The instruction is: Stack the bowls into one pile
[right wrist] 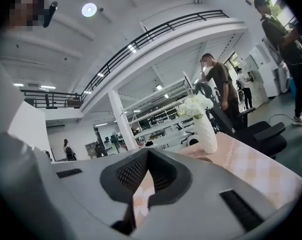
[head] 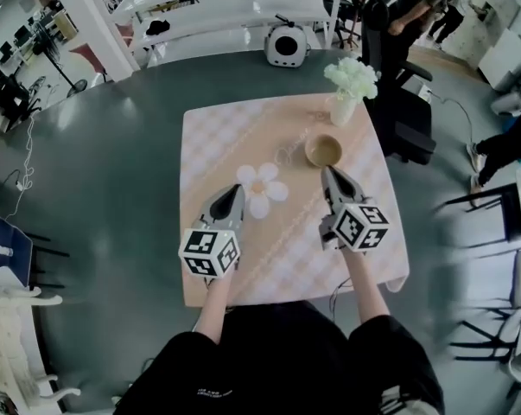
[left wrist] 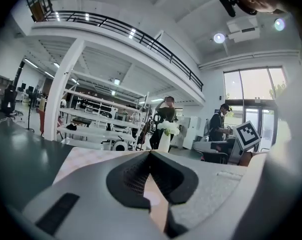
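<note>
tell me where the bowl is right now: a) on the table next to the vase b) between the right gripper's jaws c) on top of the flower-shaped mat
a: the bowl rests on the tablecloth beside the vase, just ahead of the shut, empty right gripper and apart from the flower-shaped mat.

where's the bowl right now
In the head view the bowl sits far right on the tablecloth, between the flower vase and the tip of the right gripper.
</note>
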`<state>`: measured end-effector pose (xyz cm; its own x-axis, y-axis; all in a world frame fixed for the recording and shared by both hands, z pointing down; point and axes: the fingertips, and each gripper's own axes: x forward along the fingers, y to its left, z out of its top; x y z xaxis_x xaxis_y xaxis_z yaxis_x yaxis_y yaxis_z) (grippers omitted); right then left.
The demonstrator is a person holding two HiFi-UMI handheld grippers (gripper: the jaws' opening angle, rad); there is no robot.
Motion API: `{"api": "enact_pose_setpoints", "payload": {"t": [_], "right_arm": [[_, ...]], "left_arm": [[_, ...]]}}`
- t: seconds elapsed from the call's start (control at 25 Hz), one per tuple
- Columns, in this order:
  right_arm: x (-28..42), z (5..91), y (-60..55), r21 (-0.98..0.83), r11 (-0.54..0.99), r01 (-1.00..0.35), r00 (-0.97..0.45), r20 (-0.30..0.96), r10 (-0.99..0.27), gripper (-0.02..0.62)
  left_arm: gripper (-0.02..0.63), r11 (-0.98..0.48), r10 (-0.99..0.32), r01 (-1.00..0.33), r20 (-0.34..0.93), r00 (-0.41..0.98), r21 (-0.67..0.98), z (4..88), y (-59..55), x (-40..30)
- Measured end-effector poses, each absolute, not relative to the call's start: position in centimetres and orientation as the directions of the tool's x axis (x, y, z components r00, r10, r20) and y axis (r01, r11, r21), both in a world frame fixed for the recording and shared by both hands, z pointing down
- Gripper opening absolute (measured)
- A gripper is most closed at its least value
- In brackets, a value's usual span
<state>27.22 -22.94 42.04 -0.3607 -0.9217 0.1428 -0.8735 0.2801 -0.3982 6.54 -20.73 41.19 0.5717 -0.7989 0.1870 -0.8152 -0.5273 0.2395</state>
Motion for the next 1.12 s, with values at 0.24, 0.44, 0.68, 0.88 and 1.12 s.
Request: {"api": "enact_pose_setpoints", "payload": {"t": [0.24, 0.44, 0.68, 0.88, 1.12], "right_arm": [[26.0, 39.5, -20.4, -0.380, 0.350, -0.856, -0.400, 0.060, -0.914, -0.006], [25.5, 37.6, -19.1, -0.348, 0.399, -0.848, -0.427, 0.005, -0.904, -0.006], [25.2, 36.0, -18.0, -0.306, 0.426, -0.852, -0.438, -0.032, -0.899, -0.006], [25.6, 35.1, -17.1, -0.297, 0.420, -0.858, -0.426, -0.047, -0.903, -0.008], [26.6, 34.3, -16.4, -0.307, 0.400, -0.863, -0.399, -0.069, -0.914, -0.008]], "left_arm": [[-0.003, -0.520, -0.821, -0.825, 0.138, 0.554, 0.223, 39.4, -19.2, 4.4], [-0.003, -0.518, -0.835, -0.831, 0.093, 0.543, 0.201, 37.7, -18.2, 3.4], [-0.003, -0.496, -0.858, -0.852, 0.059, 0.511, 0.168, 36.4, -17.1, 1.8], [-0.003, -0.456, -0.883, -0.874, 0.042, 0.468, 0.167, 35.7, -16.2, 0.5], [-0.003, -0.440, -0.893, -0.883, 0.023, 0.449, 0.162, 35.0, -15.5, 0.0]]}}
